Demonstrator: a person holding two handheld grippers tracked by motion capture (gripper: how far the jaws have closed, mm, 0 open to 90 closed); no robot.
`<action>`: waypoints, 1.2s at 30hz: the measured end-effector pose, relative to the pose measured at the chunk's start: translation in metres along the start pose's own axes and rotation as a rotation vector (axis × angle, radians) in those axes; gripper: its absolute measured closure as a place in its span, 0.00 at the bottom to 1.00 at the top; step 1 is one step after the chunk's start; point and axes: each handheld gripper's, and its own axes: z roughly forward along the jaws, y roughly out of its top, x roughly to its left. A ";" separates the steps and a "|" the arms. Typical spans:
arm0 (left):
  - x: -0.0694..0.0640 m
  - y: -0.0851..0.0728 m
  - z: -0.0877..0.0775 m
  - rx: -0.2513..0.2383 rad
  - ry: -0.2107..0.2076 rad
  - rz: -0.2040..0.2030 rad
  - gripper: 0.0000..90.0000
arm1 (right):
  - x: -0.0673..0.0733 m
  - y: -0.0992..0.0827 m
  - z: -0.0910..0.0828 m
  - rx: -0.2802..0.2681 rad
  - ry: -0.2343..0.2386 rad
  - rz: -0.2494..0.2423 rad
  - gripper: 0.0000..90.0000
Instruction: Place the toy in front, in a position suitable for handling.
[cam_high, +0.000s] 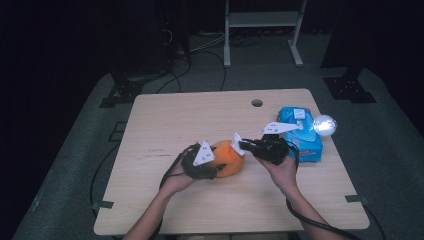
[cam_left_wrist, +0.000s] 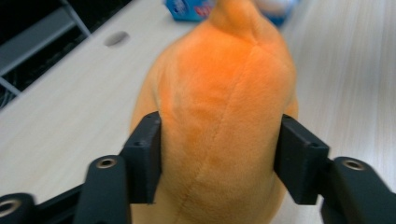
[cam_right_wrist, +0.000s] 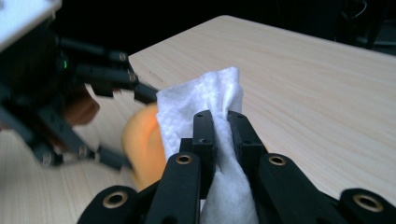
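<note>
An orange plush toy sits near the middle of the wooden table. My left gripper comes at it from the left and is shut on it; in the left gripper view both pads press into the plush's sides, with the left gripper around its lower body. My right gripper approaches from the right, shut on a white wipe that touches the toy's upper right. In the right gripper view the wipe is pinched between the right gripper's jaws, just beside the orange plush.
A blue pack of wipes lies at the table's right side, with a bright shiny ball at its far end. A cable hole is near the far edge. Cables trail off the near edge from both grippers.
</note>
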 end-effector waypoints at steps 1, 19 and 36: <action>-0.004 0.003 0.001 0.012 -0.008 0.020 0.38 | -0.001 -0.001 0.000 0.003 0.002 0.009 0.91; 0.009 0.009 -0.007 -0.157 -0.165 -0.158 0.28 | 0.007 -0.041 -0.012 0.111 0.123 -0.011 0.91; 0.005 -0.003 0.012 -0.058 -0.242 -0.139 0.23 | 0.008 -0.046 -0.034 0.097 0.119 -0.046 0.91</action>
